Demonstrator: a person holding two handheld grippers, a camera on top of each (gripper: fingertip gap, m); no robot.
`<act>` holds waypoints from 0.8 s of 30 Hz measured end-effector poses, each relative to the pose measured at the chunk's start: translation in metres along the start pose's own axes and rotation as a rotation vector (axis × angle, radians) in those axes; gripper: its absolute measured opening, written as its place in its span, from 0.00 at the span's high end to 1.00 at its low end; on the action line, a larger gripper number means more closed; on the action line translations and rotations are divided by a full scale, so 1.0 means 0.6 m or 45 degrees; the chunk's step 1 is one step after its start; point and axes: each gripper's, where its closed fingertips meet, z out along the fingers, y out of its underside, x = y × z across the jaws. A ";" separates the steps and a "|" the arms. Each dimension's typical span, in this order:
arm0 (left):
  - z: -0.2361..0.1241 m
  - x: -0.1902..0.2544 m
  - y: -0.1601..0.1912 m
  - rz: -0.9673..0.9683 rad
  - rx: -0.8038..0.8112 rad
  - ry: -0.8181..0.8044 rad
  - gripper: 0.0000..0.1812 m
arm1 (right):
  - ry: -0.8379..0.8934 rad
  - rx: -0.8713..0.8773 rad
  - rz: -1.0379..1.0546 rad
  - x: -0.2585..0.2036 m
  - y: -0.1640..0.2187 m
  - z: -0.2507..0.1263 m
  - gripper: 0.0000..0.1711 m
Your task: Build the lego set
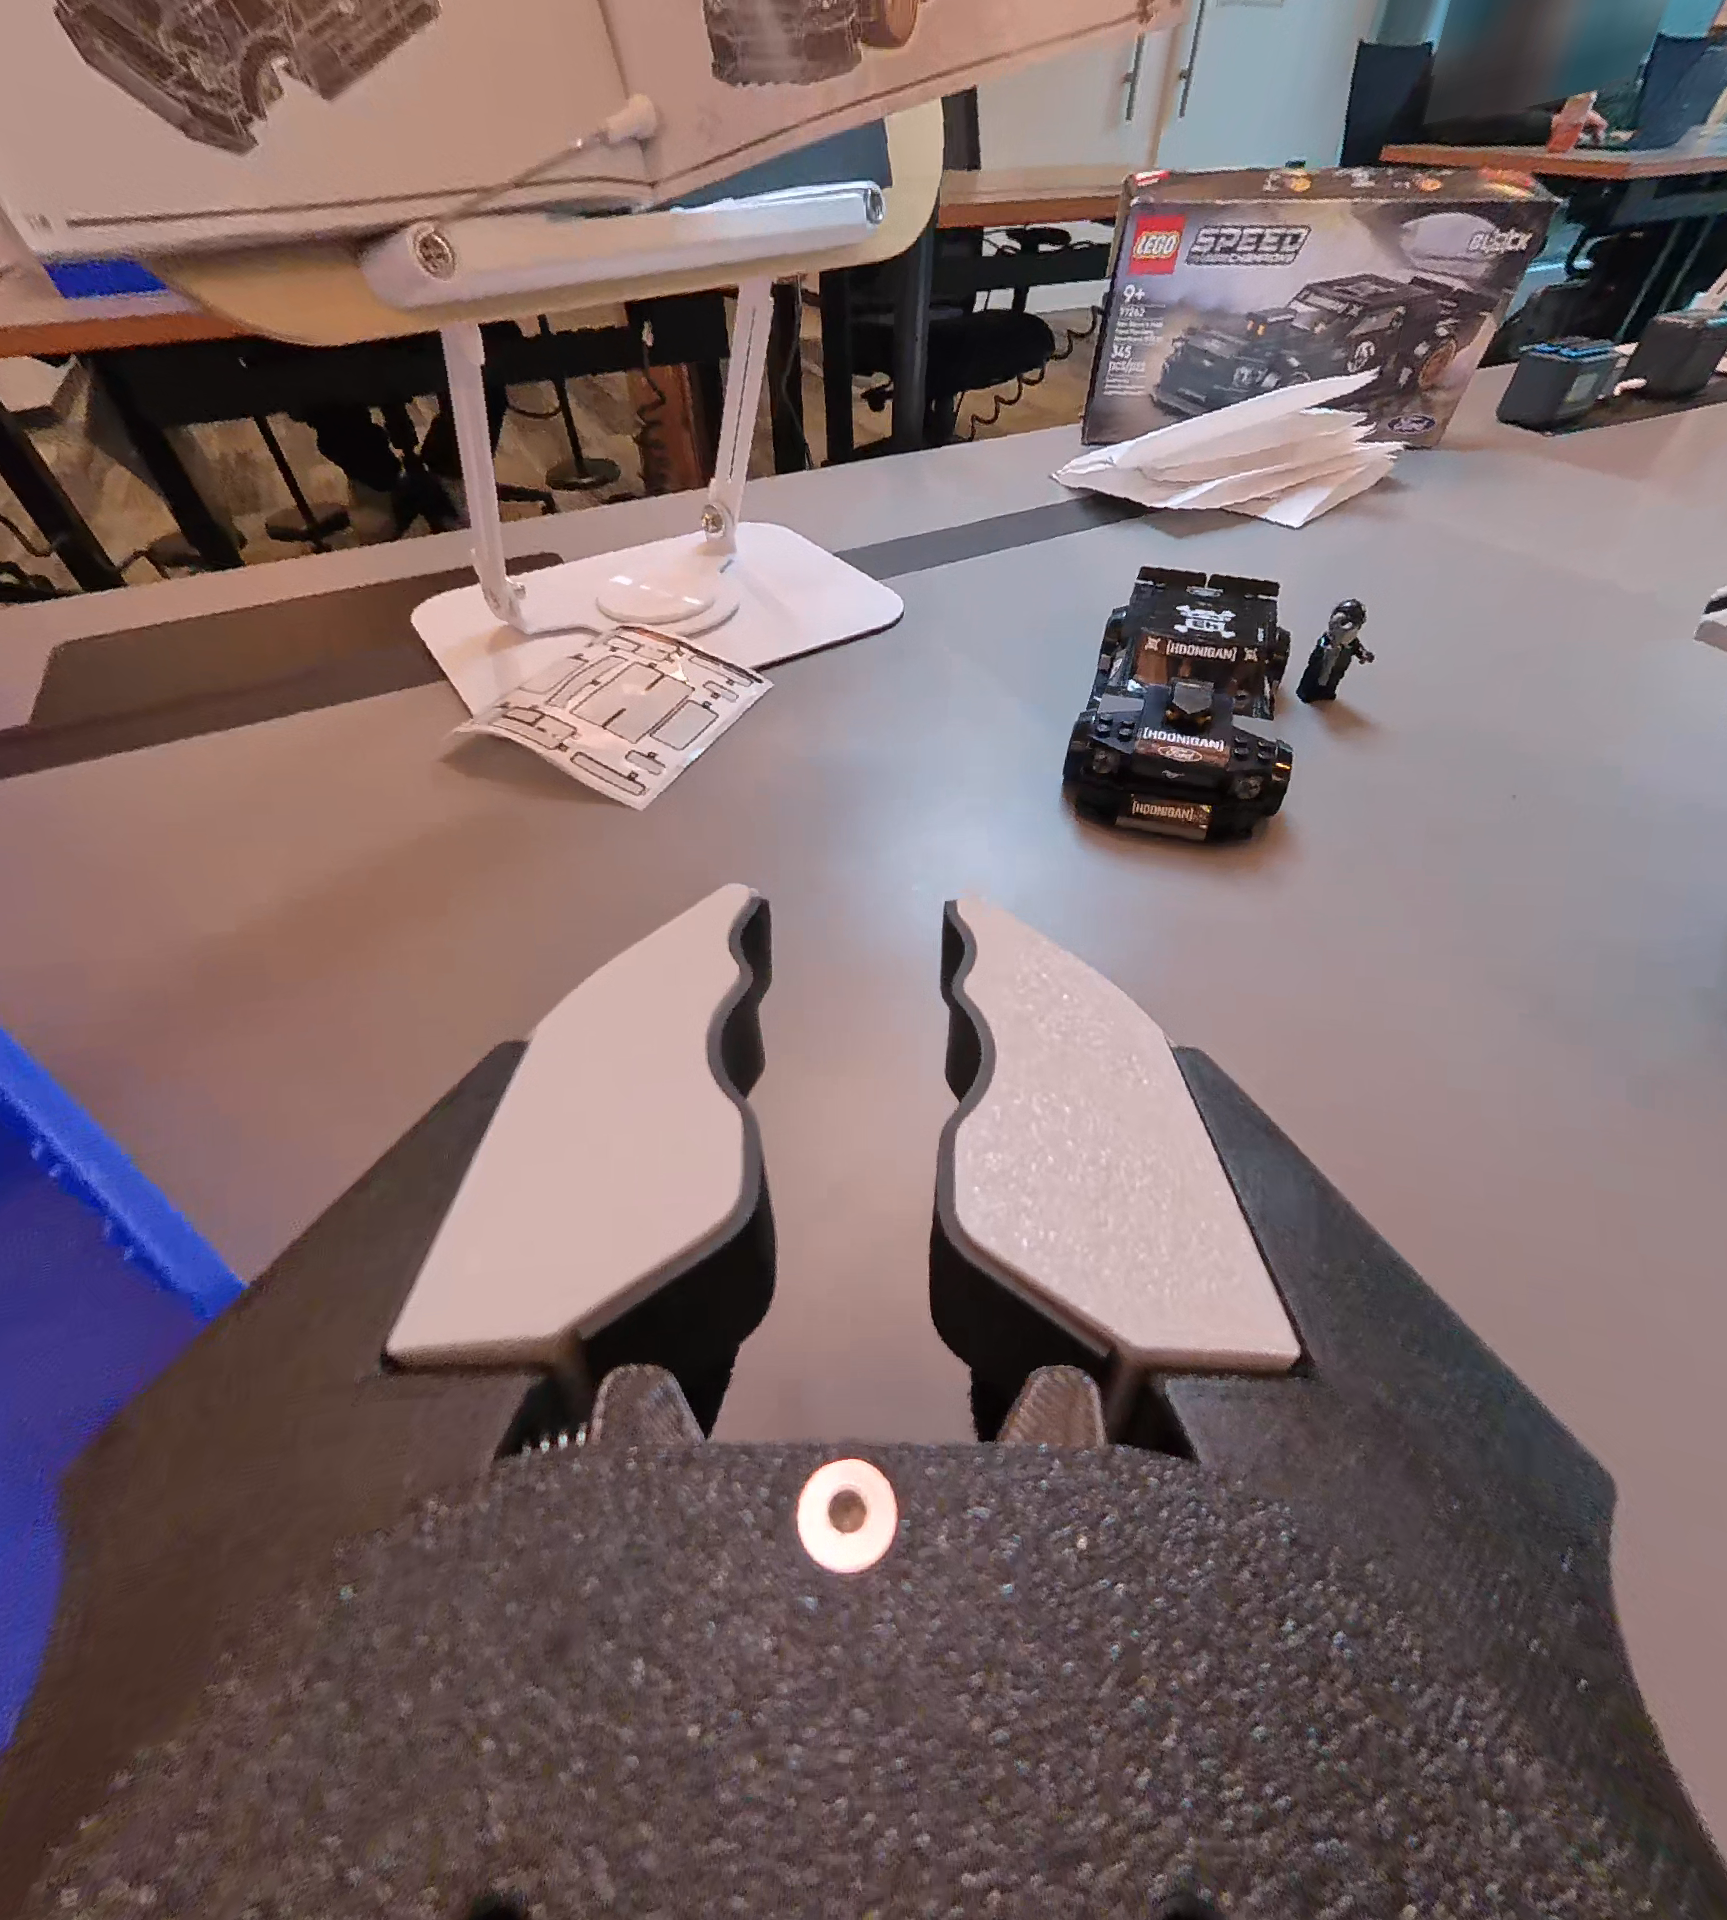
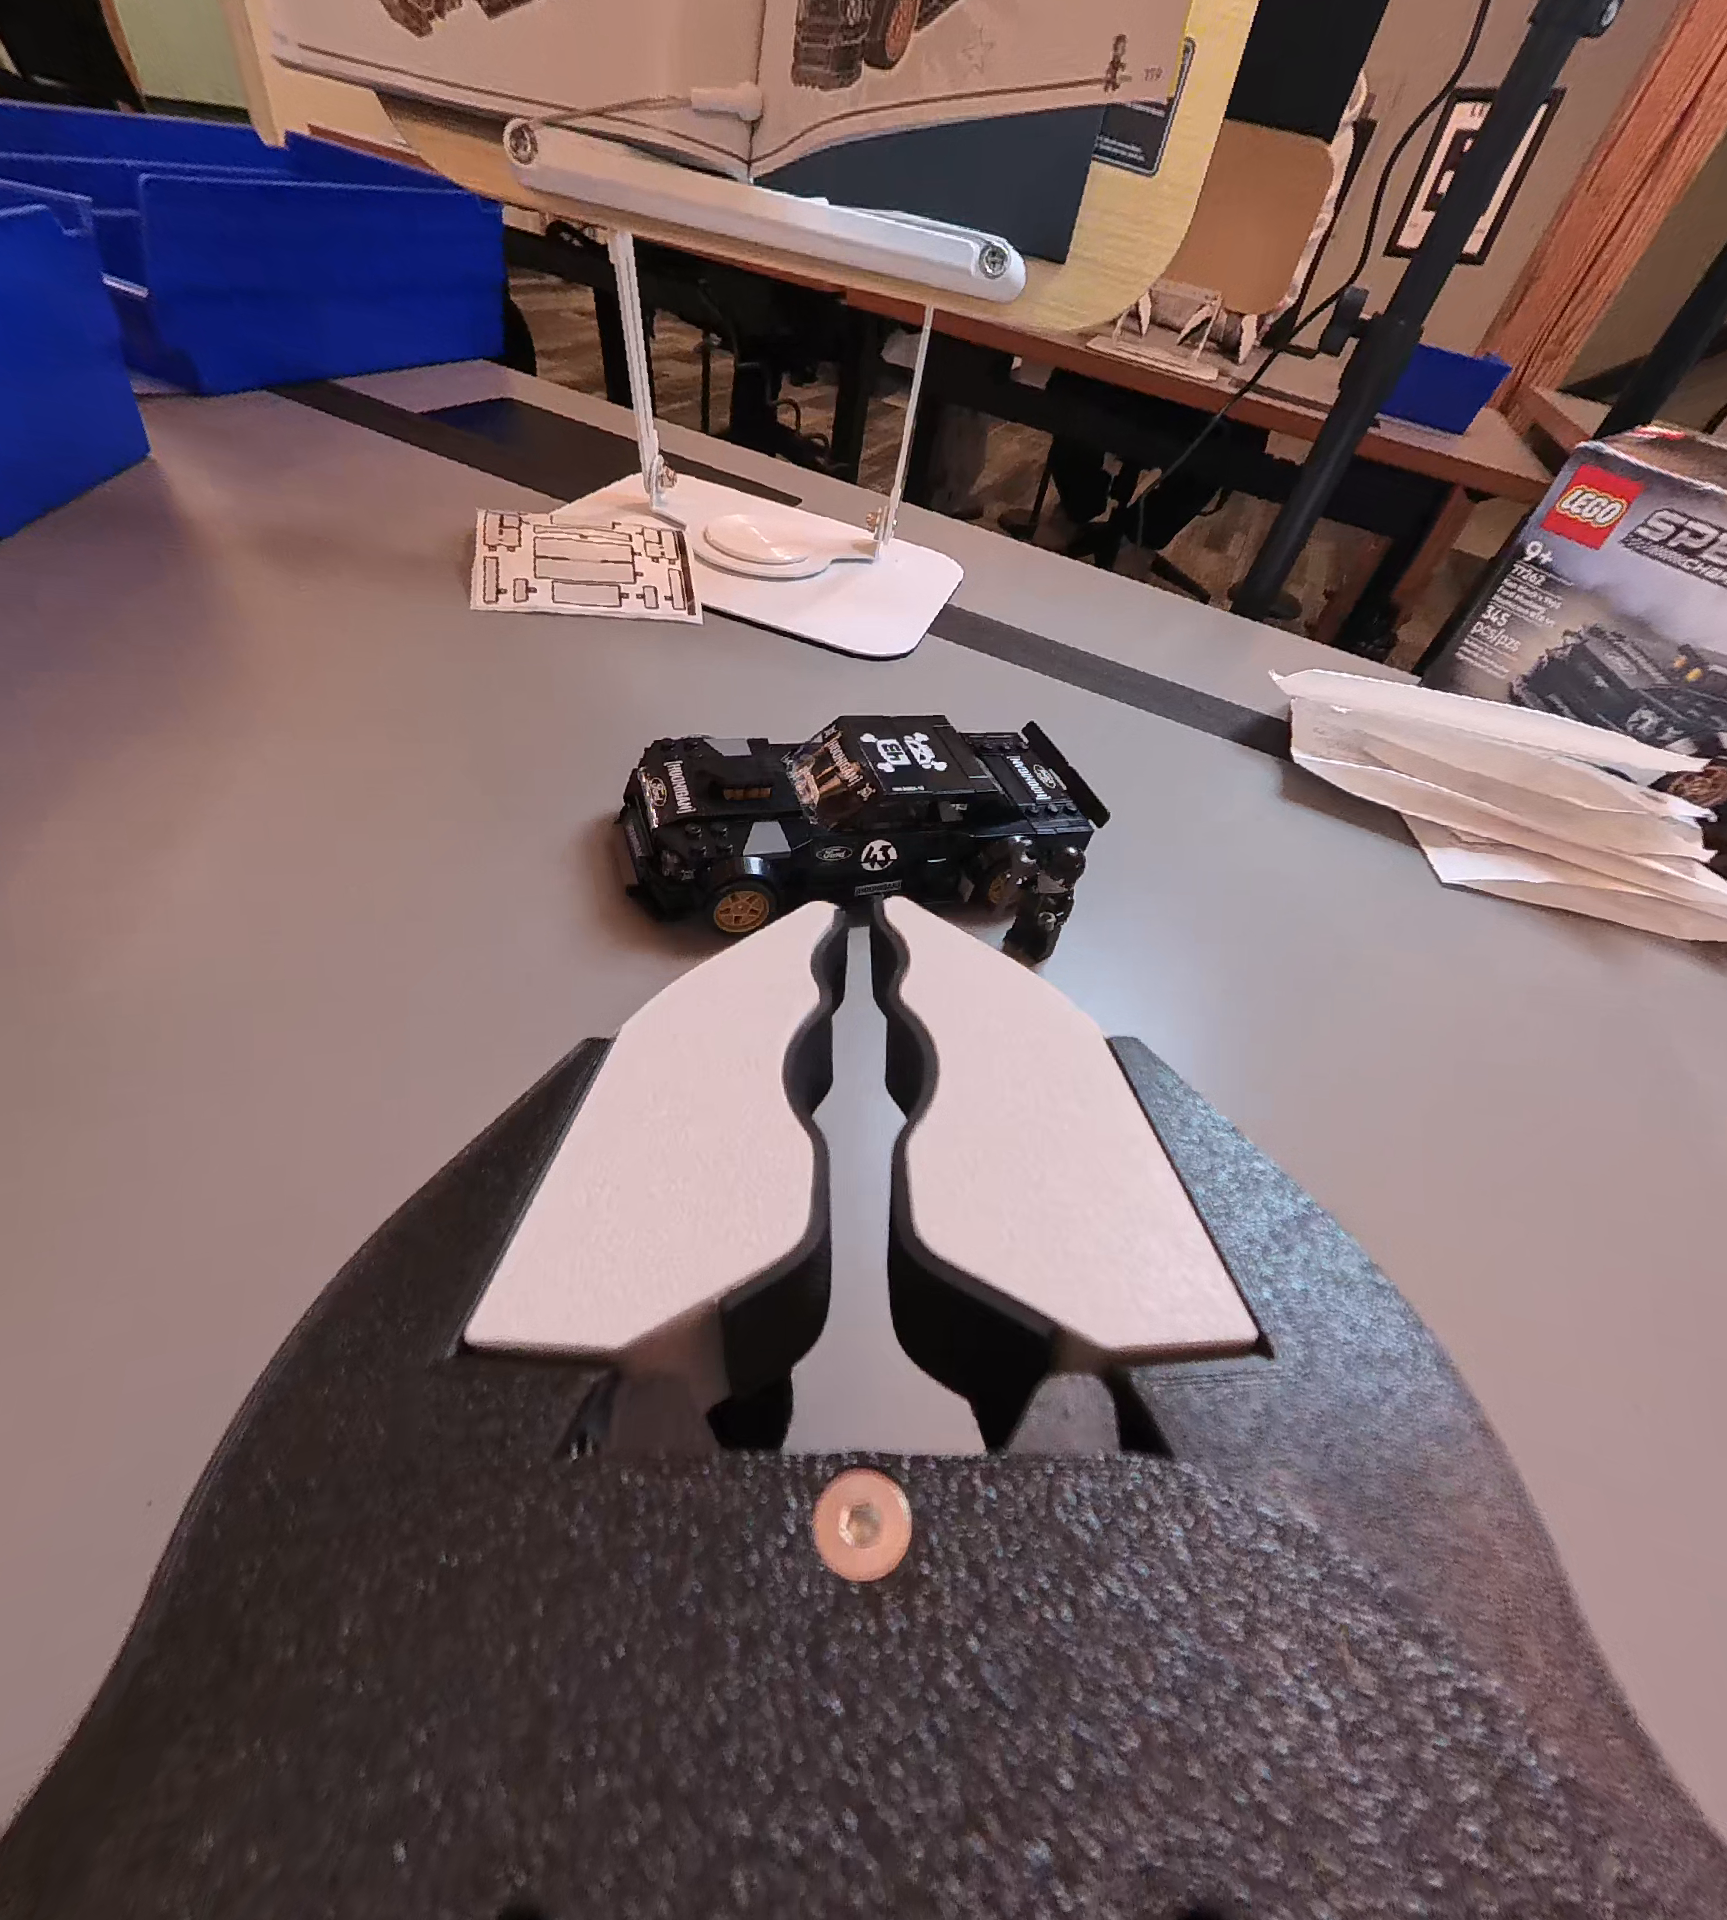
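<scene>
On the grey table [image 2: 215,831] I see the black toy car [image 2: 854,821] beside its figure [image 2: 1046,899]; my left gripper [image 1: 854,914] is spread apart, my right gripper [image 2: 859,914] nearly together, both empty.

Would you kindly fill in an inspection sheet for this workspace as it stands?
Surface: grey table, no loose bricks seen.
Job's things: built black toy car on its wheels; small black minifigure standing beside it.
Clutter: peeled sticker sheet, white paper bags, set box, blue plastic bins.
Grippers: left hand-held gripper open, empty; right hand-held gripper nearly shut, empty.
Cables: nothing seen on the table.
Surroundings: white stand holding the instruction booklet.
</scene>
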 end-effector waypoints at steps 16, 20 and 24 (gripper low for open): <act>0.003 0.017 0.001 0.065 -0.011 0.043 0.81 | 0.009 -0.005 -0.011 0.000 0.001 -0.001 0.94; 0.003 0.016 0.002 0.051 -0.013 0.046 0.81 | 0.019 -0.004 -0.017 0.001 0.001 -0.001 0.93; 0.001 0.016 0.000 0.068 -0.008 0.035 0.81 | 0.024 -0.011 -0.004 0.004 0.001 -0.001 0.91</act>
